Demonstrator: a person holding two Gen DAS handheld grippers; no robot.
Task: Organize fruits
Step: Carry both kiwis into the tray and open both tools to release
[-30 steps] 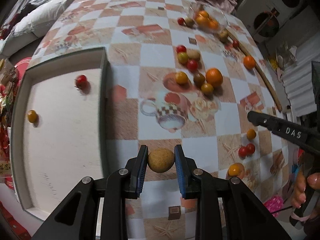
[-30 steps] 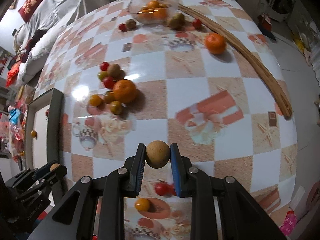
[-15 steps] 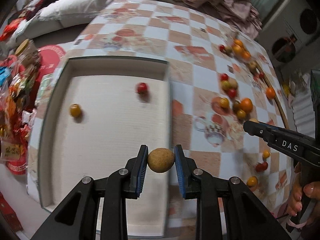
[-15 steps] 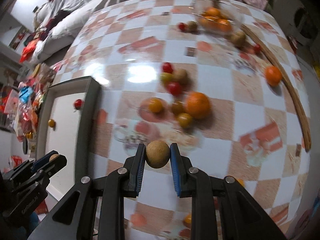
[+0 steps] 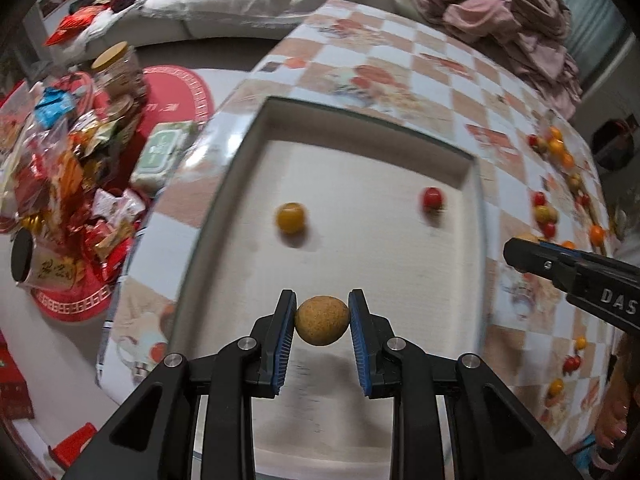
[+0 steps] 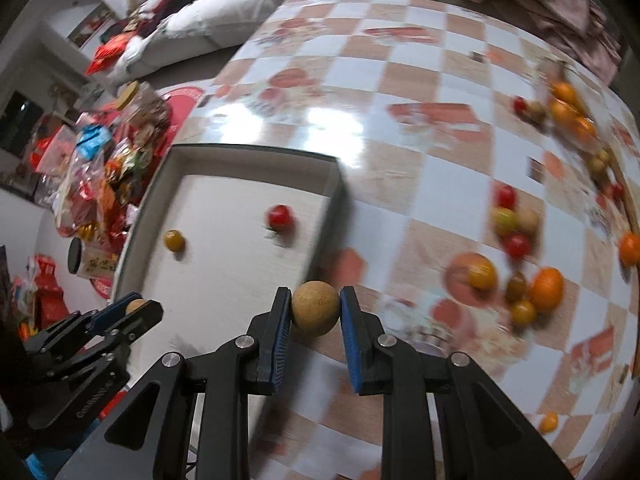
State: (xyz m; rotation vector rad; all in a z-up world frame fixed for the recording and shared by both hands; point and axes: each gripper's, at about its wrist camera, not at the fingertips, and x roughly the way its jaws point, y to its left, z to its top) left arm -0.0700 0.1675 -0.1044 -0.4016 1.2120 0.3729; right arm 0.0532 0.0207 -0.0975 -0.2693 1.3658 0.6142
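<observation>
My left gripper (image 5: pixel 321 321) is shut on a brown round fruit (image 5: pixel 321 320) and holds it above the near part of the white tray (image 5: pixel 256 120). The tray holds a yellow tomato (image 5: pixel 291 217) and a red tomato (image 5: pixel 432 198). My right gripper (image 6: pixel 315 309) is shut on a second brown round fruit (image 6: pixel 315 314), over the table just right of the tray's right wall (image 6: pixel 328 216). The left gripper also shows in the right wrist view (image 6: pixel 136 308). Loose oranges and tomatoes (image 6: pixel 520 280) lie on the checkered tablecloth to the right.
A glass bowl of oranges (image 6: pixel 568 108) stands at the table's far right, beside a long wooden stick (image 6: pixel 628 196). Snack packets and a jar (image 5: pixel 72 152) crowd a red mat left of the table. A sofa with clothes (image 5: pixel 500 12) lies behind.
Both grippers have swung left with their brown fruits. The left one went from the tablecloth to over the tray; the right one came up to the tray's right wall.
</observation>
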